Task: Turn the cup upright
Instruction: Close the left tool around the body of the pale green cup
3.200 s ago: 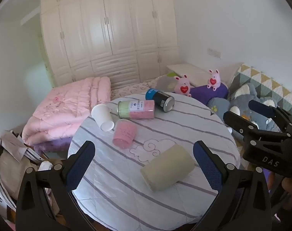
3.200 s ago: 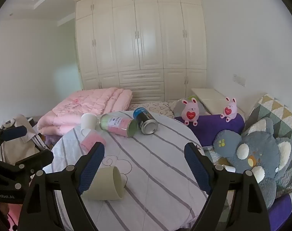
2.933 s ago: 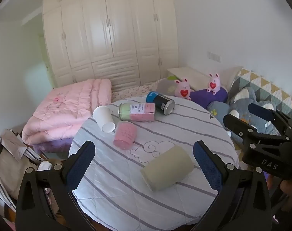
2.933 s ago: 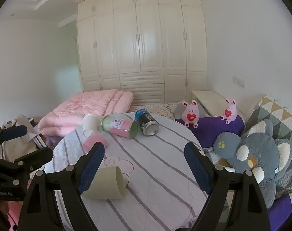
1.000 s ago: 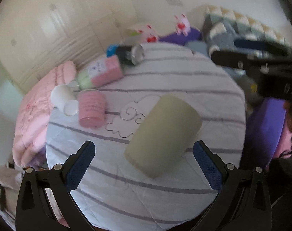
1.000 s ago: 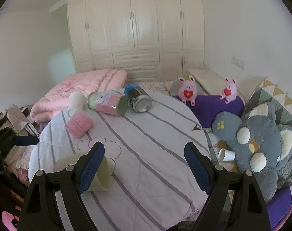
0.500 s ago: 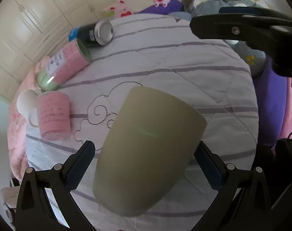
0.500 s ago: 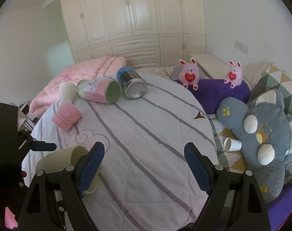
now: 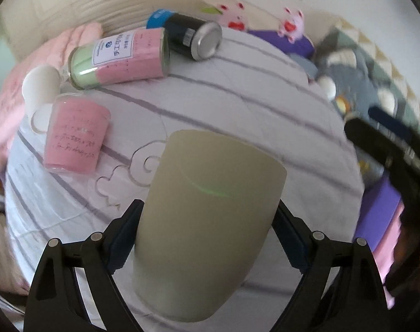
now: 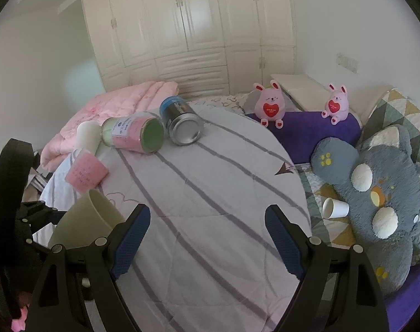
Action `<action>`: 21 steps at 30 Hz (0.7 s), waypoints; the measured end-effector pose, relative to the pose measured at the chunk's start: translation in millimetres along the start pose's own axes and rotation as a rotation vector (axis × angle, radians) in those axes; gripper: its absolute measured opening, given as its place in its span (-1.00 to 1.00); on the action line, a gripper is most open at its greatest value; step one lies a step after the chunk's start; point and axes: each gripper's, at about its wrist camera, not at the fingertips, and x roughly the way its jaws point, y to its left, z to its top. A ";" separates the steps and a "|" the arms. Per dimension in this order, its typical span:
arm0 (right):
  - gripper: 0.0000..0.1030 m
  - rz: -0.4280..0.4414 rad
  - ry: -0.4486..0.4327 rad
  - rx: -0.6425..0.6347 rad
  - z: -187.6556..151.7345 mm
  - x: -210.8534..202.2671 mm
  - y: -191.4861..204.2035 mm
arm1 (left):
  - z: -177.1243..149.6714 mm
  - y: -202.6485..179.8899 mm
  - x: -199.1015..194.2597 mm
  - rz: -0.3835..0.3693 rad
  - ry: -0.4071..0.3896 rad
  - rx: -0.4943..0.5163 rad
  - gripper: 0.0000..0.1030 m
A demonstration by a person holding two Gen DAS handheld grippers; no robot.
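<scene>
The beige cup [image 9: 210, 221] lies tilted on the striped tabletop [image 9: 265, 105], now clamped between the left hand-held gripper [image 9: 207, 238] fingers, which stood wide earlier. Rotation upright can begin. Right hand-held gripper [image 10: 207, 238] hovers wide, empty.

cup [image 9: 207, 218] between left hand-held gripper [image 9: 207, 238] fingers, above table [image 9: 265, 105]

This is a home bedroom. Tall cream built-in wardrobe doors [image 10: 187, 27] fill the far wall, with a folded pink quilt [image 10: 113, 108] below. Two pink plush rabbits [image 10: 269, 102] and a big grey plush toy [image 10: 376, 179] sit nearby.
</scene>
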 end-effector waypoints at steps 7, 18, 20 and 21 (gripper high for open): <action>0.67 -0.022 -0.014 0.004 13.3 8.0 -15.5 | 27.7 -3.0 13.3 -0.035 -0.049 -0.174 0.75; 0.67 -0.032 -0.029 0.007 35.6 22.4 -32.5 | 63.3 1.8 42.4 -0.038 -0.046 -0.334 0.74; 0.67 -0.030 -0.028 0.006 36.7 25.1 -32.3 | 64.5 1.5 45.9 -0.026 -0.040 -0.327 0.74; 0.67 -0.027 -0.024 0.006 37.0 27.4 -31.4 | 63.8 1.6 46.2 -0.029 -0.038 -0.328 0.75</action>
